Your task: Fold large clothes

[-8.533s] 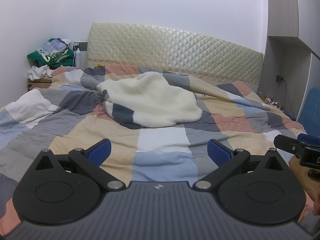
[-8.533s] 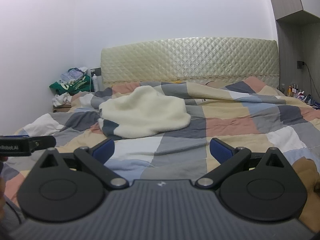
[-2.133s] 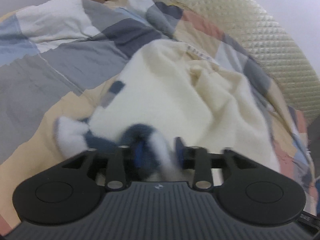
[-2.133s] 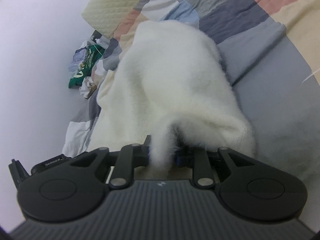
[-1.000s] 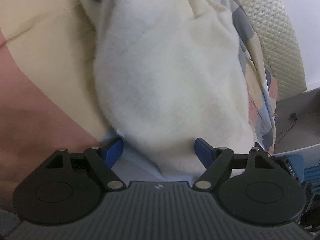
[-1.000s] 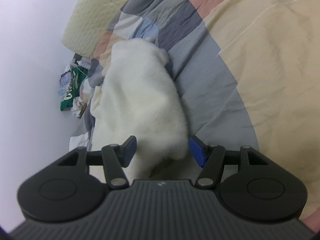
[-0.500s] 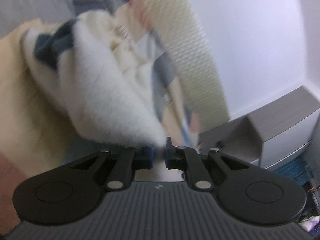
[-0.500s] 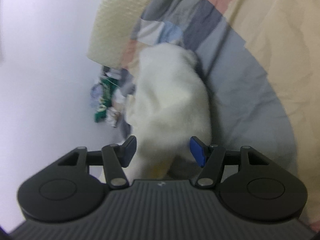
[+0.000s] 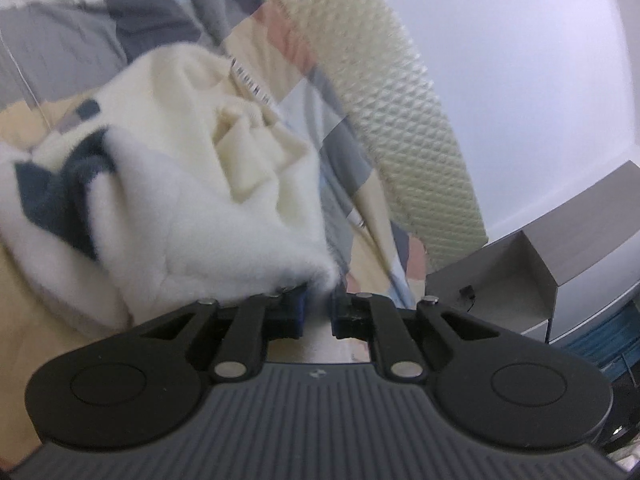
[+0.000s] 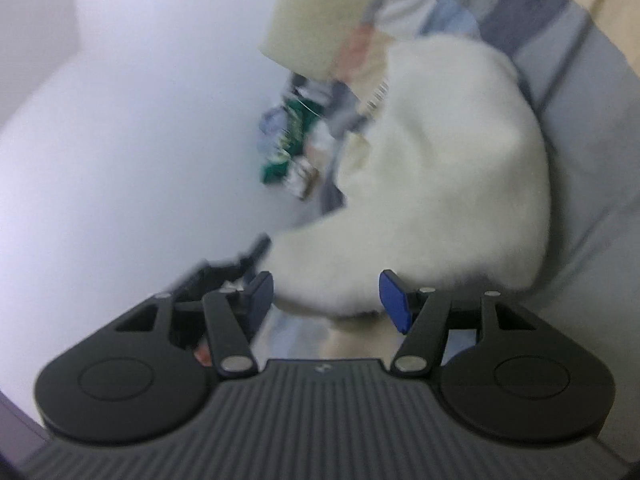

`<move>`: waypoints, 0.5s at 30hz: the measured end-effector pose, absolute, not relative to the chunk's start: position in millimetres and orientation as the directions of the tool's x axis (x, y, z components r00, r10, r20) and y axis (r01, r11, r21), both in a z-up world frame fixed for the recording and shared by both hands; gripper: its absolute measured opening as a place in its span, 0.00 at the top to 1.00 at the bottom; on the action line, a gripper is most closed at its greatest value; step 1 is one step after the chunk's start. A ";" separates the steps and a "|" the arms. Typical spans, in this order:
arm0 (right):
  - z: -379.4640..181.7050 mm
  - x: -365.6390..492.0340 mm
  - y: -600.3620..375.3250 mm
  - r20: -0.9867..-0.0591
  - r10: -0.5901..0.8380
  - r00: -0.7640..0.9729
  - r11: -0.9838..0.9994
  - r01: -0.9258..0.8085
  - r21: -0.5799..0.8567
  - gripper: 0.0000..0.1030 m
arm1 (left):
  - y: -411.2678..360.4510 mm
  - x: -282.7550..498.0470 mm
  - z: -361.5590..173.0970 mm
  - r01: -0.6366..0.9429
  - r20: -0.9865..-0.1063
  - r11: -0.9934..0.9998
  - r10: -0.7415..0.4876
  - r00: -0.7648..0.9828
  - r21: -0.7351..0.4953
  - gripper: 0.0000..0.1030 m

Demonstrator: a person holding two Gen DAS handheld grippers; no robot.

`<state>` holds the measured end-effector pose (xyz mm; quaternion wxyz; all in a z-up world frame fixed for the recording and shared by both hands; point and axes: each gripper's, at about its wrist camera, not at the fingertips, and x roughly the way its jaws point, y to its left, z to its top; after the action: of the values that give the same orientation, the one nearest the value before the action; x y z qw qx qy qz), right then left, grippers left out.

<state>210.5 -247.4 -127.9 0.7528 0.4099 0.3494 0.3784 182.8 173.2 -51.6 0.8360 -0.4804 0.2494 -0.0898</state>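
Left gripper [image 9: 318, 312]: jaws pressed nearly together, pinching a corner of the fleece garment [image 9: 192, 184] at its right edge.
Right gripper [image 10: 326, 300]: jaws spread; the fleece bulges just ahead of and between the blue pads [image 10: 394, 306]; no pad visibly presses on it.
Garment position: cream fleece with dark blue patches, bunched on the patchwork quilt [image 9: 76, 40], its pinched corner raised off the bed.
Garment edges: in the left wrist view the right edge runs from the pinched corner up toward a striped label [image 9: 250, 80]; folds crumple in the middle.
Open room, left wrist view: bare quilt above and to the right of the garment, up to the padded headboard [image 9: 404, 112].
Open room, right wrist view: grey and tan quilt lies free on the right side of the fleece.
Left wrist view only: grey shelf unit [image 9: 532, 264] beyond the bed corner; blue patches on the fleece.
Right wrist view only: green clutter pile [image 10: 288, 148] by the wall, blurred; a dark blurred gripper part at the fleece's left end.
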 end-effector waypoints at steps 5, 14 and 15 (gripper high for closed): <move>-153.9 228.2 -234.5 -0.263 0.847 0.463 0.384 -0.189 0.904 0.40 | 172.4 205.6 -62.7 -0.099 -0.360 0.564 -0.373 0.855 -0.820 0.87; -151.8 212.6 -206.9 -0.248 0.905 0.345 0.334 -0.218 0.917 0.40 | 181.1 210.2 -80.1 -0.145 -0.370 0.532 -0.344 0.863 -0.834 0.84; -153.8 210.5 -203.0 -0.270 0.898 0.347 0.358 -0.219 0.908 0.39 | 181.4 210.1 -81.2 -0.149 -0.371 0.529 -0.341 0.864 -0.835 0.83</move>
<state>210.5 -203.0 -153.8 0.7116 0.4088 0.4154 0.3925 210.1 181.4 -81.2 0.8365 -0.4818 0.2546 -0.0574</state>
